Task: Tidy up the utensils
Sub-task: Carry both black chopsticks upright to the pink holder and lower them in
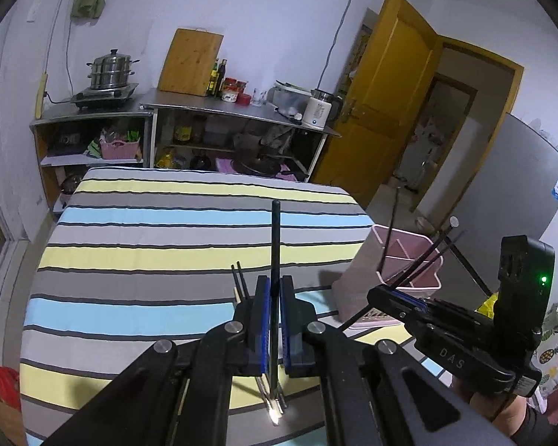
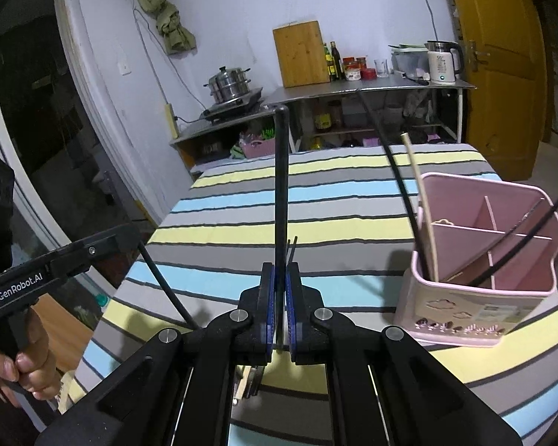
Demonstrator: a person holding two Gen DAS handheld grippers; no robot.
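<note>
In the left wrist view, the left gripper (image 1: 275, 319) sits at the lower centre of the frame, its 2 blue-padded jaws pinching a slim black utensil handle (image 1: 276, 245) that stands upright above a table covered with a yellow, blue and grey striped cloth (image 1: 160, 252). A shiny metal end shows below the jaws. At the right edge, the right gripper (image 1: 390, 293) is seen from the side, clamped on another thin black utensil (image 1: 433, 251) in front of a pink plastic divided utensil holder (image 1: 424, 260). 2 dark stick tips (image 1: 240, 278) lie on the cloth left of the left gripper.

In the right wrist view, the right gripper (image 2: 281, 312) at lower centre is pressed together on a dark utensil handle (image 2: 281, 186) rising straight up. The pink holder (image 2: 480, 260) stands on the cloth at the right, holding a pale wooden chopstick (image 2: 422, 212) and black sticks (image 2: 394, 171). At the left edge, a hand (image 2: 29, 371) grips the left gripper's handle (image 2: 104, 247).
</note>
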